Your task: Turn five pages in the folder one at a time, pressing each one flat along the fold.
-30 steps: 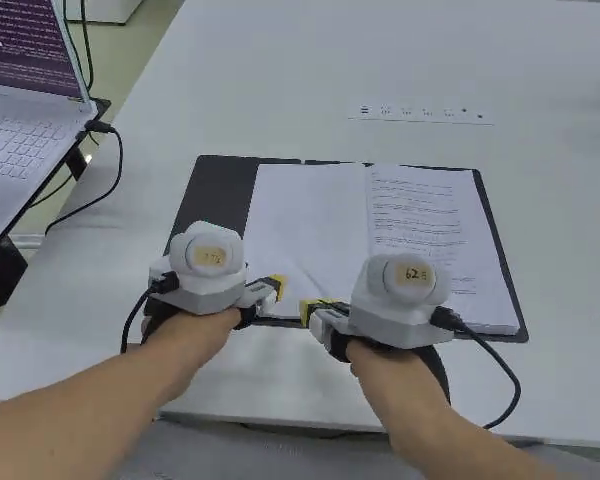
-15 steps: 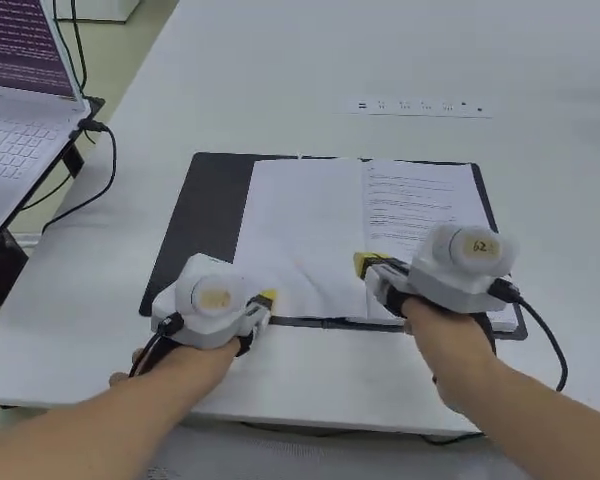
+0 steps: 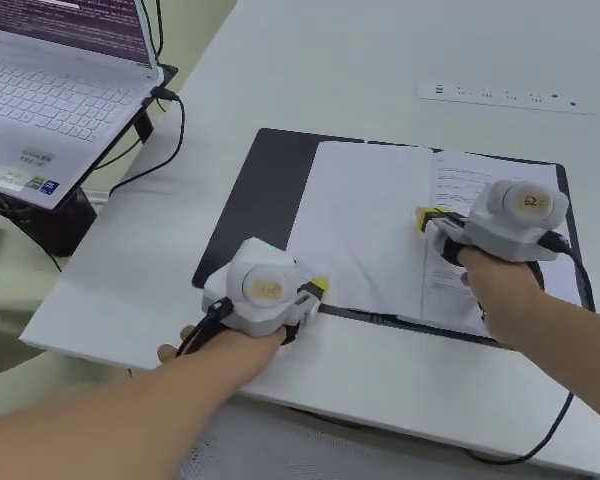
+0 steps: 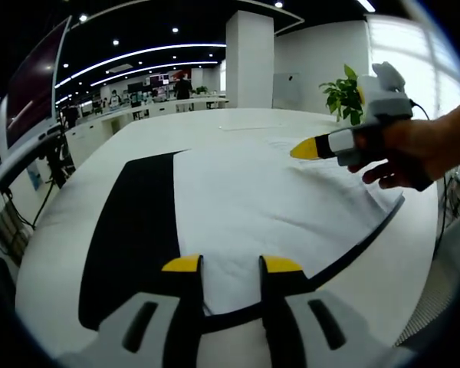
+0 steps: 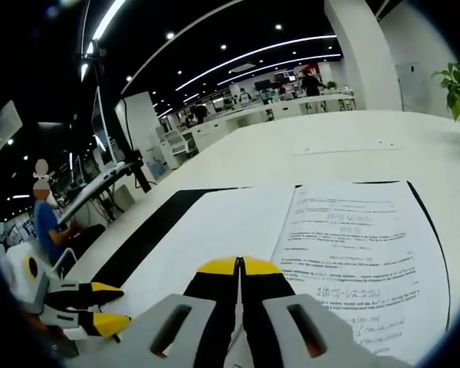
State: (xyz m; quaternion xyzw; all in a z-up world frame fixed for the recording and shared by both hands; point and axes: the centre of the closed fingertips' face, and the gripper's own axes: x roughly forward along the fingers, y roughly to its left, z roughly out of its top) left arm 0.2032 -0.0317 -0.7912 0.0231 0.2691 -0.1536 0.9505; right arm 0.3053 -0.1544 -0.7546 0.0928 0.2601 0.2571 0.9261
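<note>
We are holding the left tongs [image 3: 318, 290] with their yellow-tipped jaws apart at the near edge of the open black folder [image 3: 252, 200], which is lying flat on the white counter [image 3: 310, 60] in front of us. Those jaws are pointing across the blank white left page [image 3: 365, 220]. The right tongs [image 3: 426, 216], jaws pressed together, are sitting over the fold, just beside the printed right page [image 3: 480, 185]. A white laptop [image 3: 60, 90] is sitting at the far left.
</note>
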